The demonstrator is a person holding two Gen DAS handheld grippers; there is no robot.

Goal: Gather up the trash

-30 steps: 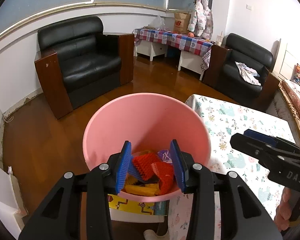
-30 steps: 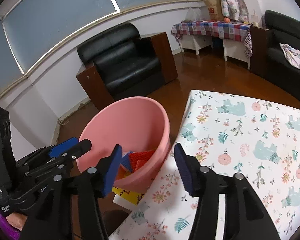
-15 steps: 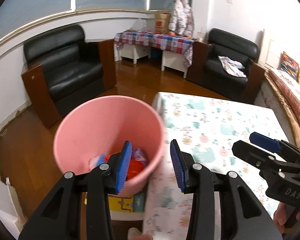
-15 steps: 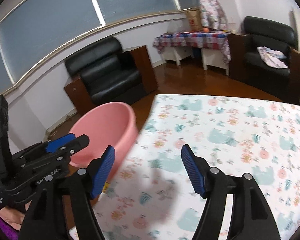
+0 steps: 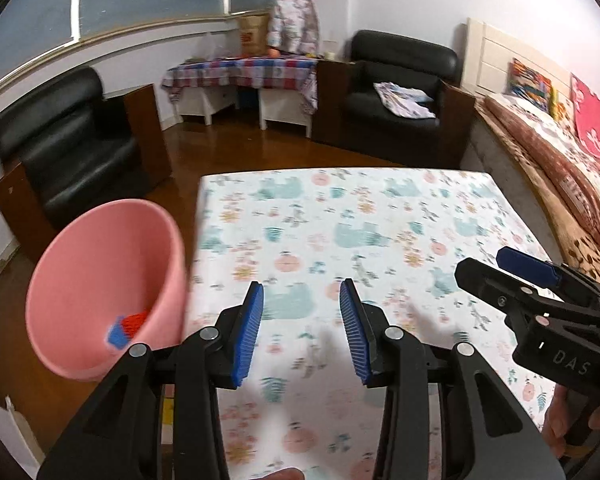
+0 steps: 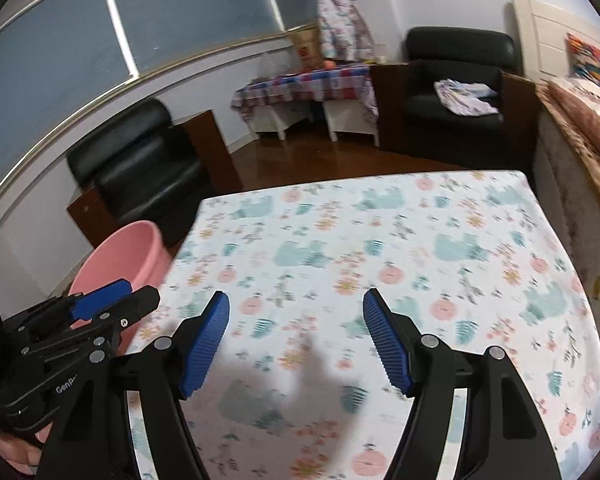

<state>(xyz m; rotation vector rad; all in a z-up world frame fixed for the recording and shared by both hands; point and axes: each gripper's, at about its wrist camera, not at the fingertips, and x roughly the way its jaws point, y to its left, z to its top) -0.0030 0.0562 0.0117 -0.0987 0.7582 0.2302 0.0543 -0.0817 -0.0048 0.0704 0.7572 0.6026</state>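
Currently, both grippers are held above a table covered with a white floral cloth printed with teal bears and pink flowers (image 5: 364, 232). The left gripper (image 5: 301, 322), black with blue ribbed pads, is seen with its jaws parted and nothing between them; only the cloth shows in the gap. The right gripper (image 6: 296, 334), of the same make, is seen with its jaws spread wide and likewise nothing between them. In the left wrist view the right gripper appears at the right edge, gripped by a hand (image 5: 568, 424).

A round pink plastic bin (image 5: 104, 280) stands just beside the table's left edge, below the tabletop. Inside it, near the bottom, red and blue ribbed trash pieces (image 5: 130, 326) are visible, blurred. No trash can be made out on the cloth within either view.

Farther off, a black leather armchair (image 5: 68, 152) is placed at the far left, a second black armchair (image 5: 396, 96) with a crumpled cloth on its seat at the far right, and a side table with a checked cover (image 5: 244, 72) between them against the wall.
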